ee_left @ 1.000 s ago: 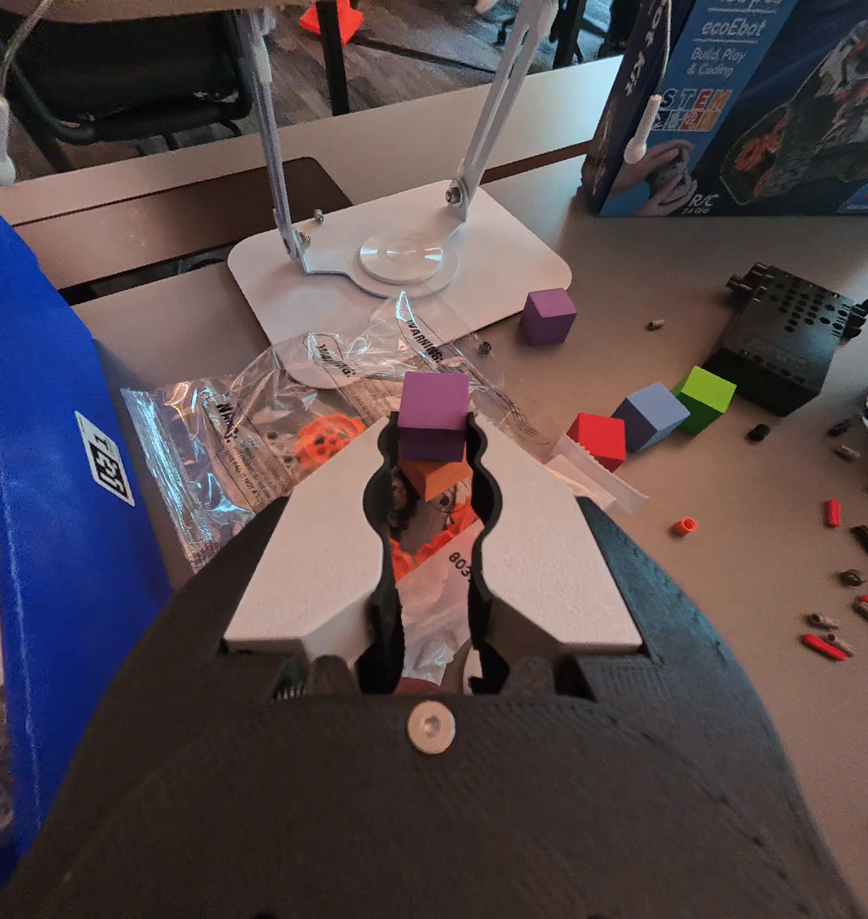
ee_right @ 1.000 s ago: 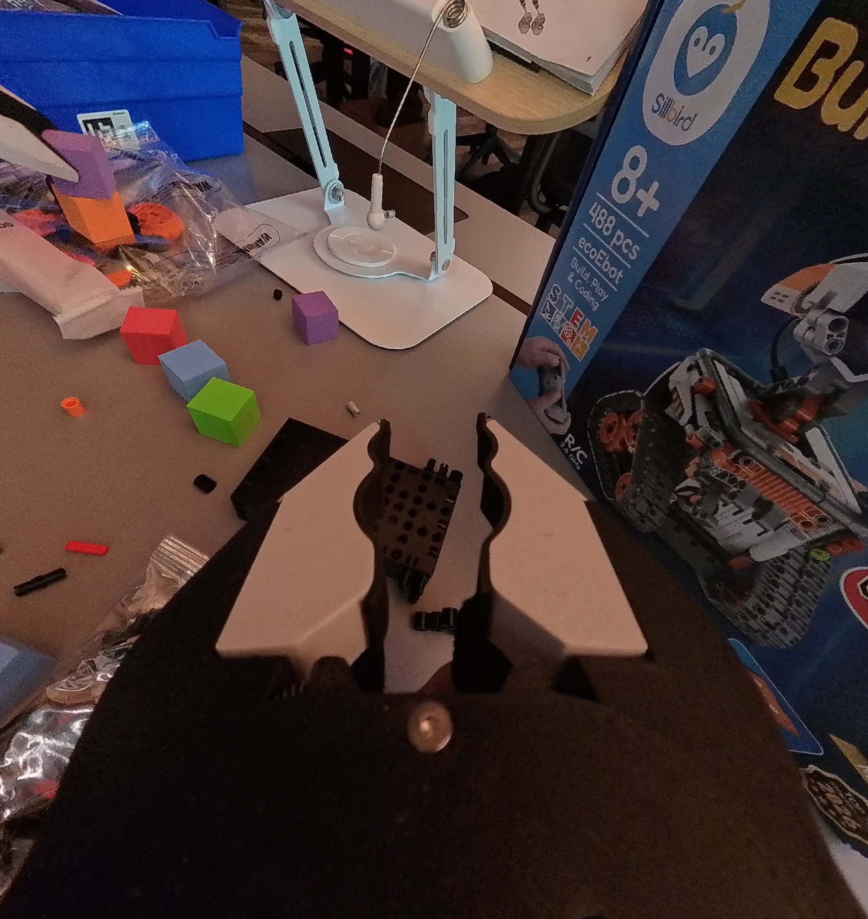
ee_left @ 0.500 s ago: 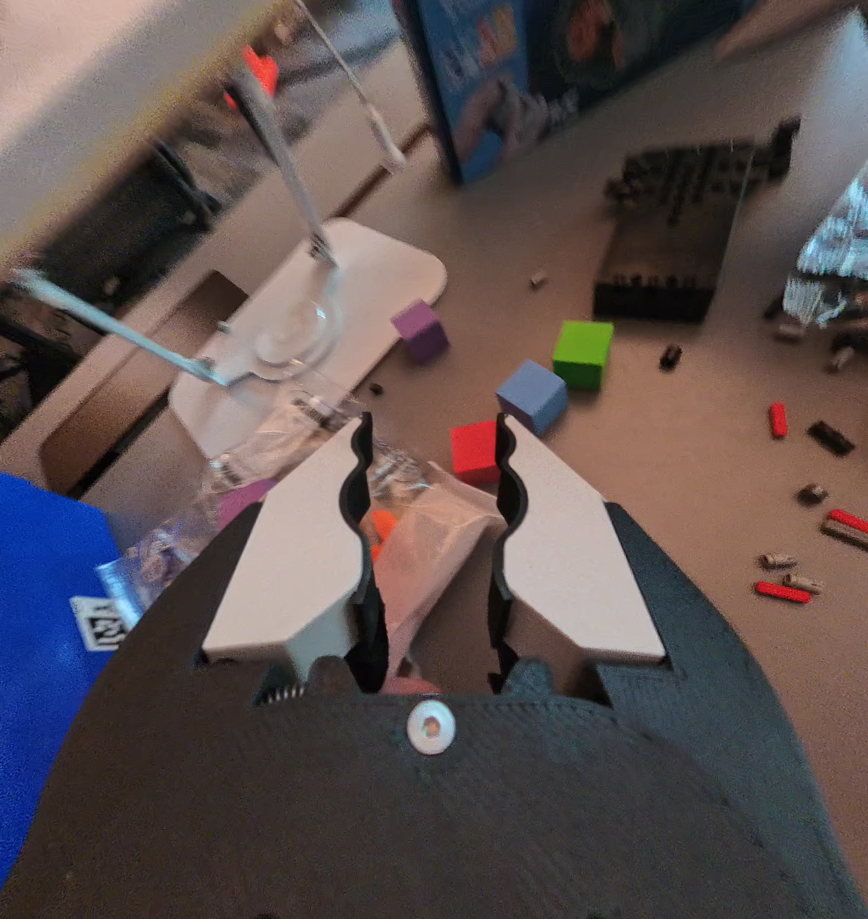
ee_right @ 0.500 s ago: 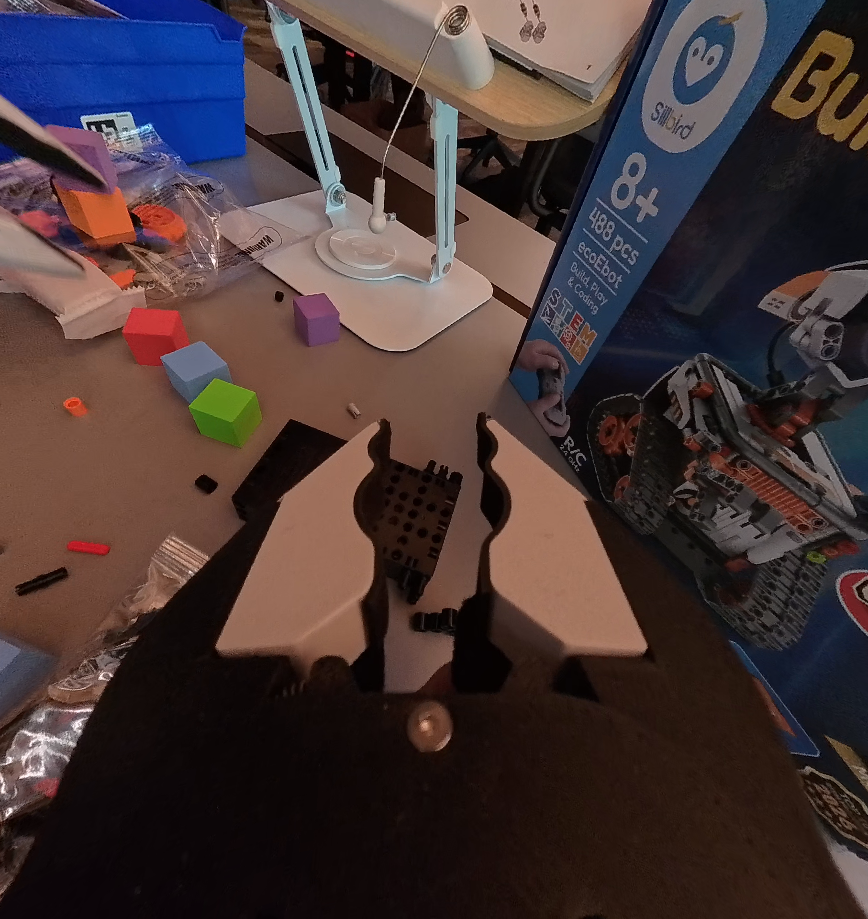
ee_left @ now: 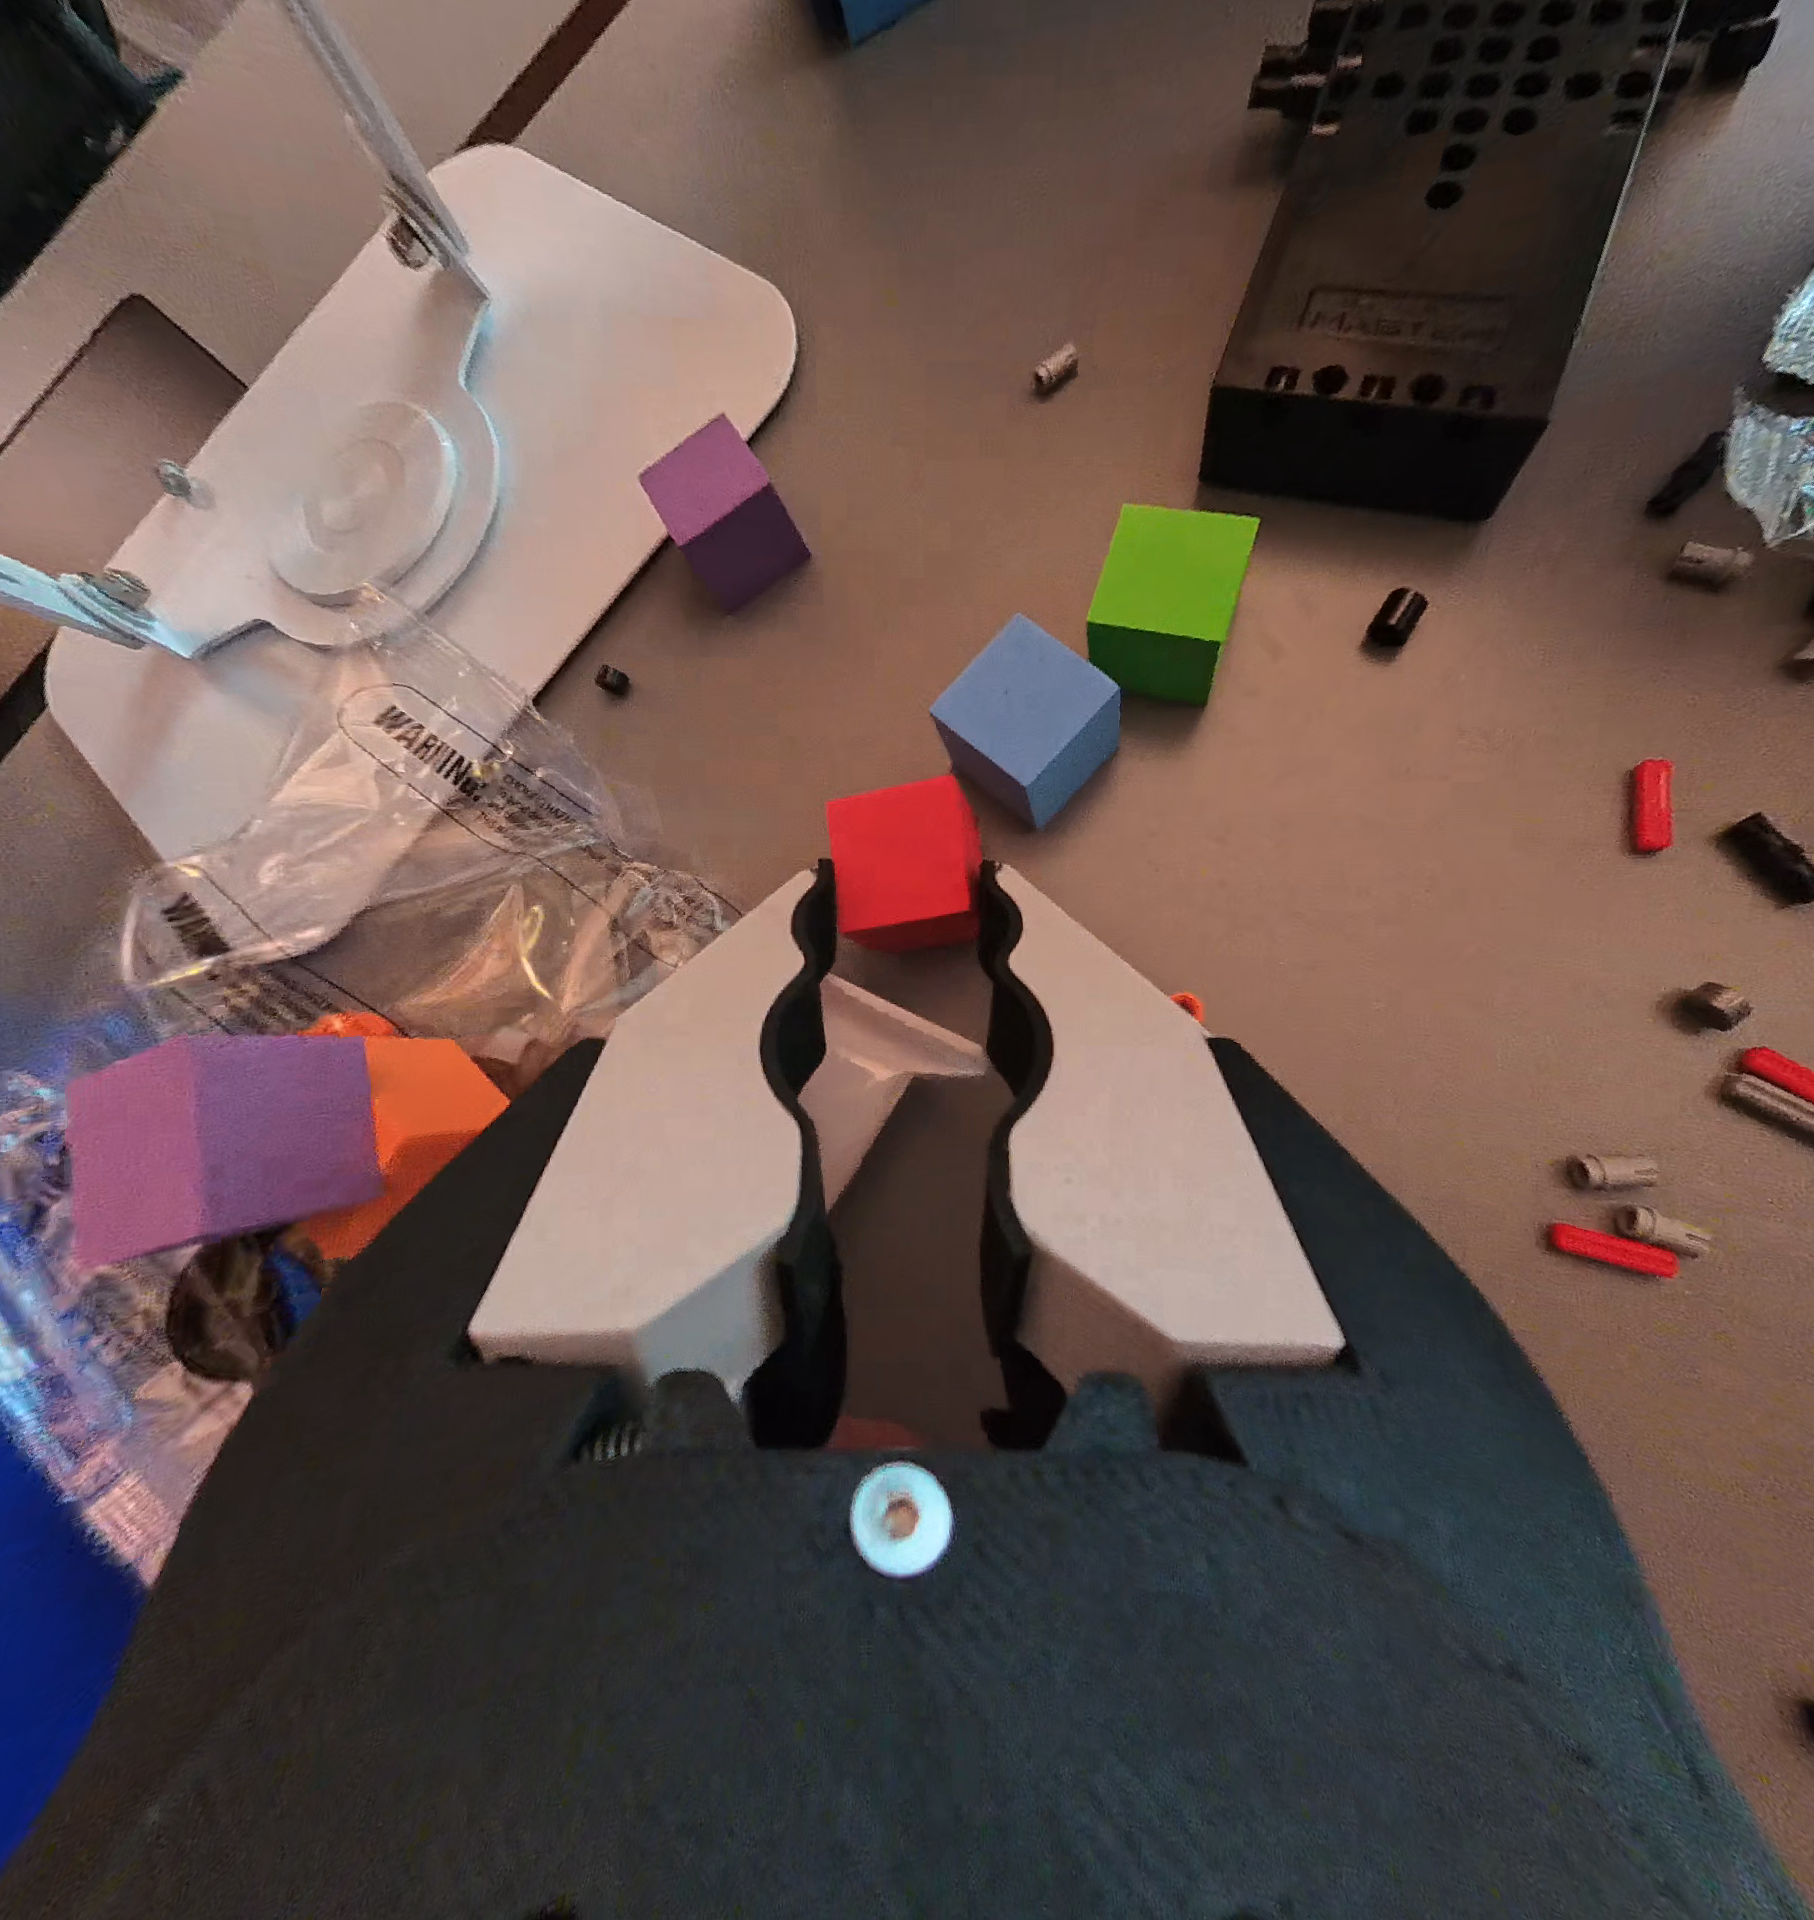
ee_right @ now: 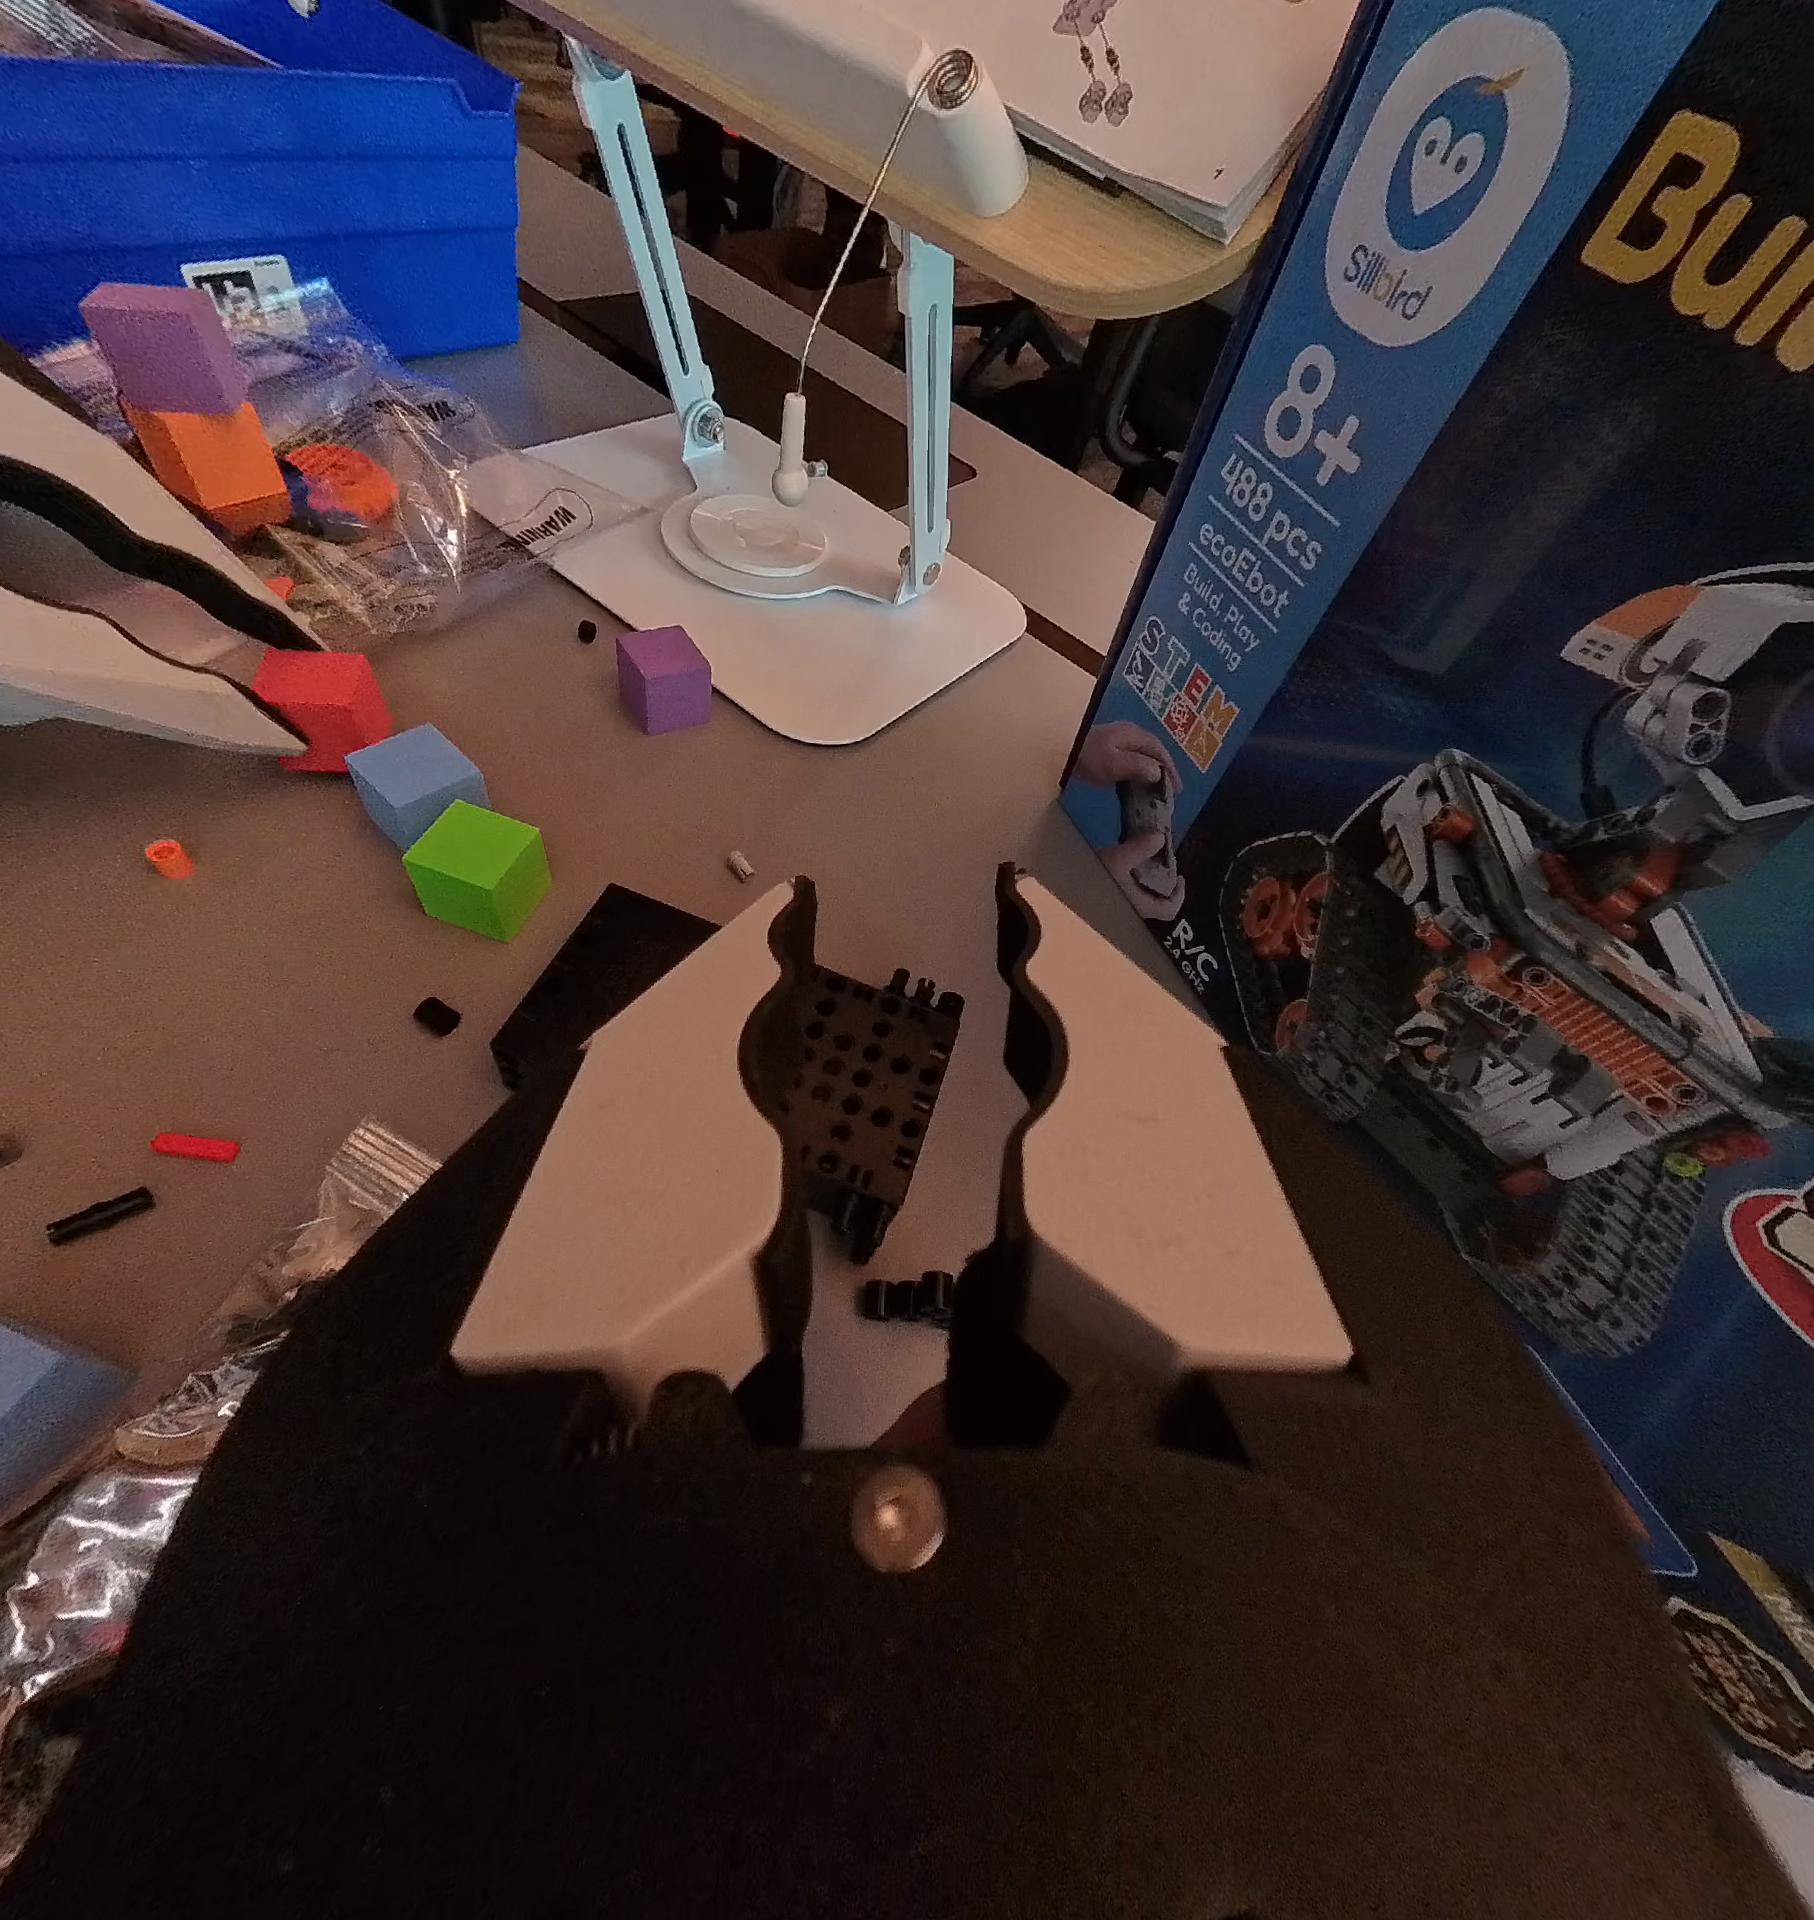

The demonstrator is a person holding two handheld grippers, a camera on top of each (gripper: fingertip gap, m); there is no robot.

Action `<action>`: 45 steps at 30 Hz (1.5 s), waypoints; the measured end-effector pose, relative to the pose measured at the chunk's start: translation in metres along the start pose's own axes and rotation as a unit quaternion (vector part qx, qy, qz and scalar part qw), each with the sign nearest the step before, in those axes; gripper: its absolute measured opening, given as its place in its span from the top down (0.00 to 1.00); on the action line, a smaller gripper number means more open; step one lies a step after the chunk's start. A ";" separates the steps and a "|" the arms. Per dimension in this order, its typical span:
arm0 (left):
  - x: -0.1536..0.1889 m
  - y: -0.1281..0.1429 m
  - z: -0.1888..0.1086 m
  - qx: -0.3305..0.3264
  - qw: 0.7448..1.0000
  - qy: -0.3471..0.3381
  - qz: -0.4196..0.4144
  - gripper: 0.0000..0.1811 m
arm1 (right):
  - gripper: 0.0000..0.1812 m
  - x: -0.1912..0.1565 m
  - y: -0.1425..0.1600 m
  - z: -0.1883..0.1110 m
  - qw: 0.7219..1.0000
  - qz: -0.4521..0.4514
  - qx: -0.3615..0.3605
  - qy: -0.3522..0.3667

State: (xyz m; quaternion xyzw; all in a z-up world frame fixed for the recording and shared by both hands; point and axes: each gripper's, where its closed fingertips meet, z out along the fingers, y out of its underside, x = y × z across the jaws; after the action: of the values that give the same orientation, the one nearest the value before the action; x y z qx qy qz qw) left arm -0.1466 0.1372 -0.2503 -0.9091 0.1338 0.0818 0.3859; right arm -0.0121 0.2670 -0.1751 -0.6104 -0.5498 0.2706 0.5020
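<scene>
The left hand-held gripper (ee_left: 903,883) was clamped a second ago on the light-purple foam cube (ee_left: 217,1138), which was being seated on the orange foam cube (ee_left: 420,1112). That purple cube is now released and is left stacked on the orange one, on top of the clear plastic bags (ee_left: 415,883) at the left of the grey surface (ee_left: 1298,935). The left hand-held gripper has been swung to the right and lowered. Its jaws are now parted and set on either side of the red foam cube (ee_left: 903,831), which rests on the surface. Whether the tips already press on the cube cannot be told. The pale-blue foam cube (ee_left: 1028,717) lies just beside the red one, with the green foam cube (ee_left: 1173,597) next to it. A darker purple cube (ee_left: 726,520) stands at the edge of the white stand base (ee_left: 612,332).

The right hand-held gripper (ee_right: 903,894) has not been moved. It is held with its jaws apart and empty, above the black perforated plastic block (ee_right: 861,1081).

Orange wheel-like parts and dark pieces are enclosed in the clear plastic bags. The inside of the blue plastic bin (ee_right: 228,197) behind them is hidden from both views. The tall blue cardboard box (ee_right: 1505,623) is stood upright and closed at the right.
</scene>
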 end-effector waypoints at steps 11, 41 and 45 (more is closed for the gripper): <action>-0.071 -0.028 -0.088 0.087 0.993 -0.058 -0.055 0.86 | 0.81 0.001 -0.001 -0.001 1.000 0.004 0.003 -0.001; -0.103 -0.002 -0.070 0.005 0.995 -0.037 -0.092 0.82 | 0.81 0.004 -0.003 -0.003 1.000 0.006 0.008 0.000; -0.105 -0.016 -0.084 0.035 0.994 -0.067 -0.078 0.76 | 0.81 0.006 -0.004 -0.004 1.000 0.009 0.011 0.002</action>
State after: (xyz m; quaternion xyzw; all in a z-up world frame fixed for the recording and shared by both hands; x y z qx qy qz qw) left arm -0.2377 0.1060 -0.1558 -0.8950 0.0392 0.1075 0.4312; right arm -0.0086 0.2704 -0.1685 -0.6101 -0.5401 0.2802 0.5075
